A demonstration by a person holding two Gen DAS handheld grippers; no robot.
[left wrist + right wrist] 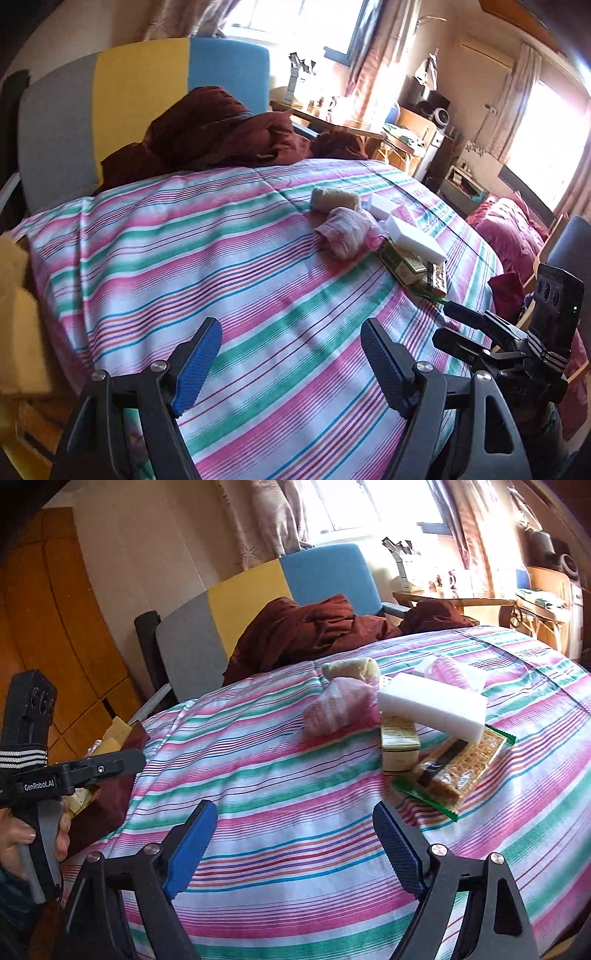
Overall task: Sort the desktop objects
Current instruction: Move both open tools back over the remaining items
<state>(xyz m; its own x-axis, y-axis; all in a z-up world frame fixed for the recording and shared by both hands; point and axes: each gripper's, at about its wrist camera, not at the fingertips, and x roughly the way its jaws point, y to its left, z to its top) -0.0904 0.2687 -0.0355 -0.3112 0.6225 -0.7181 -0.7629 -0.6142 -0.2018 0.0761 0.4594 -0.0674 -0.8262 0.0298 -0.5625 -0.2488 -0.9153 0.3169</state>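
Nearest, both tools are spread wide and empty: the left gripper and the right gripper hover over bare striped cloth at the table's near edge. Beyond them, toward the far right of the table, lies the heap to sort. The wafer packet is closest, its long axis slanting from the near edge away to the right. On it rests a small beige box, and a white sponge block bridges both, lengthwise roughly across the table. Behind sit pink cloth bundles and a beige roll. I'd lift the sponge first, pinching across its short sides, so nothing beneath shifts.
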